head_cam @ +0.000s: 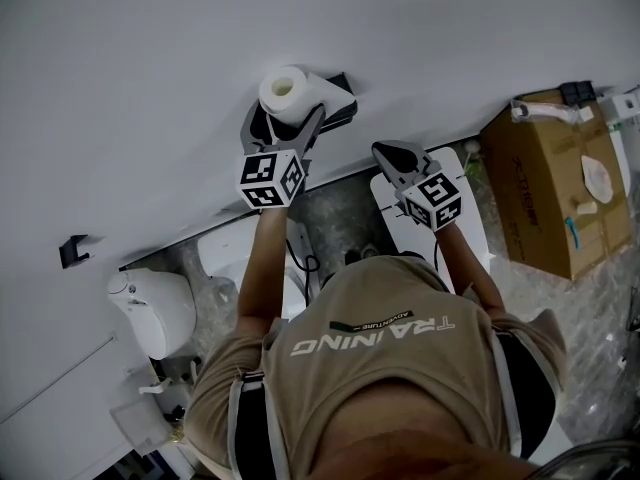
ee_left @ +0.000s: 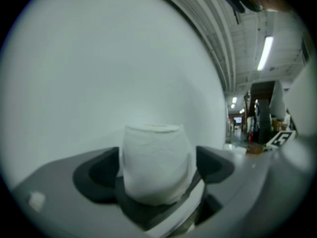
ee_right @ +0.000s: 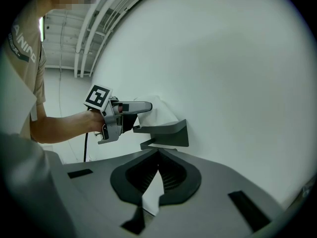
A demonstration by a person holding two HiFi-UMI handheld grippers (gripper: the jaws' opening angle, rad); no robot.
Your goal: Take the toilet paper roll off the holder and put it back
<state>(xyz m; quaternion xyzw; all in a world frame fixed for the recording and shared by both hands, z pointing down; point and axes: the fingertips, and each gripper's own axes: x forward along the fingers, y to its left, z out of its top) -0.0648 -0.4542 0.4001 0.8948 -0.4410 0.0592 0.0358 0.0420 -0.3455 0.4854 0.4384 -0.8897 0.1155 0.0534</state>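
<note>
The white toilet paper roll (head_cam: 288, 90) stands on end, core hole up, at the black wall holder (head_cam: 338, 103). My left gripper (head_cam: 288, 110) straddles the roll with its jaws spread wide. In the left gripper view the roll (ee_left: 156, 162) fills the space between the dark pads (ee_left: 96, 175), with thin gaps at its sides and the holder (ee_left: 148, 213) under it. My right gripper (head_cam: 395, 154) hangs to the right of the holder, shut and empty. Its view shows the closed jaws (ee_right: 157, 155), the holder (ee_right: 166, 133), the roll (ee_right: 163, 114) and the left gripper (ee_right: 147, 106).
The white wall fills the upper half of the head view. On it at the left is a small black hook (head_cam: 72, 251). A white toilet (head_cam: 160, 308) stands at the lower left. A cardboard box (head_cam: 555, 188) sits on the floor at the right.
</note>
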